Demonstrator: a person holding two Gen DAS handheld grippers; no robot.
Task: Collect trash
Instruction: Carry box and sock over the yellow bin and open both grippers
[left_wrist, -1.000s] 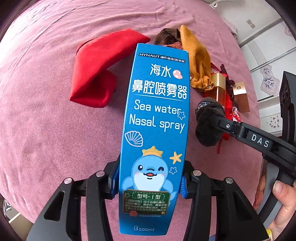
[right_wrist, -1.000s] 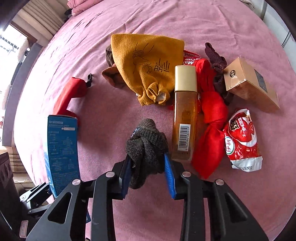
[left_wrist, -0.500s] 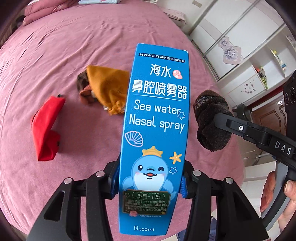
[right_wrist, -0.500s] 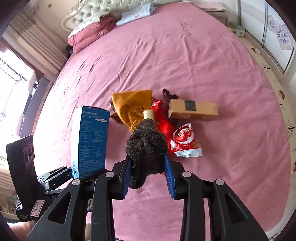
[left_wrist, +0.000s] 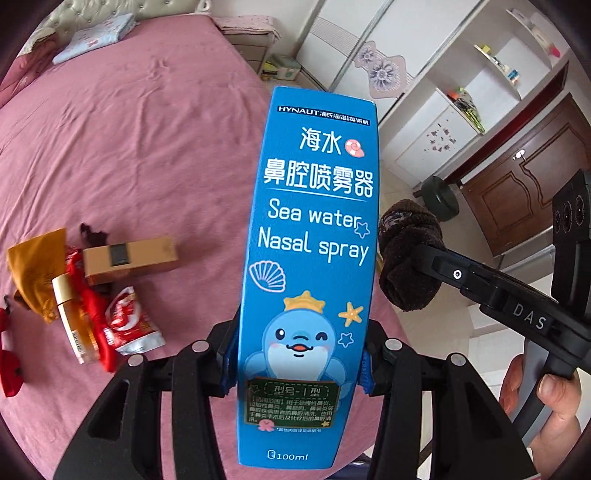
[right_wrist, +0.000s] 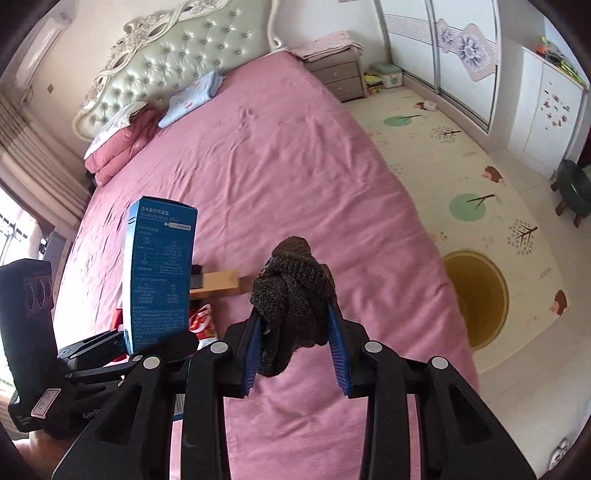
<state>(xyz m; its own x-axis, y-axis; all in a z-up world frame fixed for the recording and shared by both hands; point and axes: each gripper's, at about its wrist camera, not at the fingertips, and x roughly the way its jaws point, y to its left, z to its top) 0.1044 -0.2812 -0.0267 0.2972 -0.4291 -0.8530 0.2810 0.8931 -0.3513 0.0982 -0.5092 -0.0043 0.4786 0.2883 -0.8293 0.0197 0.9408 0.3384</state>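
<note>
My left gripper (left_wrist: 295, 362) is shut on a tall blue nasal spray box (left_wrist: 314, 258), held upright above the pink bed (left_wrist: 147, 147); the box also shows in the right wrist view (right_wrist: 160, 277). My right gripper (right_wrist: 295, 332) is shut on a dark knotted sock (right_wrist: 295, 288), raised over the bed's right side; the sock shows in the left wrist view (left_wrist: 406, 258). On the bed lie a tan box (left_wrist: 129, 256), a red snack packet (left_wrist: 127, 325), a gold-capped bottle (left_wrist: 72, 321), a mustard pouch (left_wrist: 33, 266) and red cloth (left_wrist: 92, 314).
A round yellow bin (right_wrist: 476, 299) stands on the patterned floor mat right of the bed. A green stool (right_wrist: 572, 188), wardrobe doors (right_wrist: 461, 55) and a nightstand (right_wrist: 340, 74) lie beyond. Pillows (right_wrist: 122, 140) rest by the headboard.
Both grippers have lifted away from the pile and tilted up, each keeping its object. The room, floor and bin have come into view; the pile has slid left and down.
</note>
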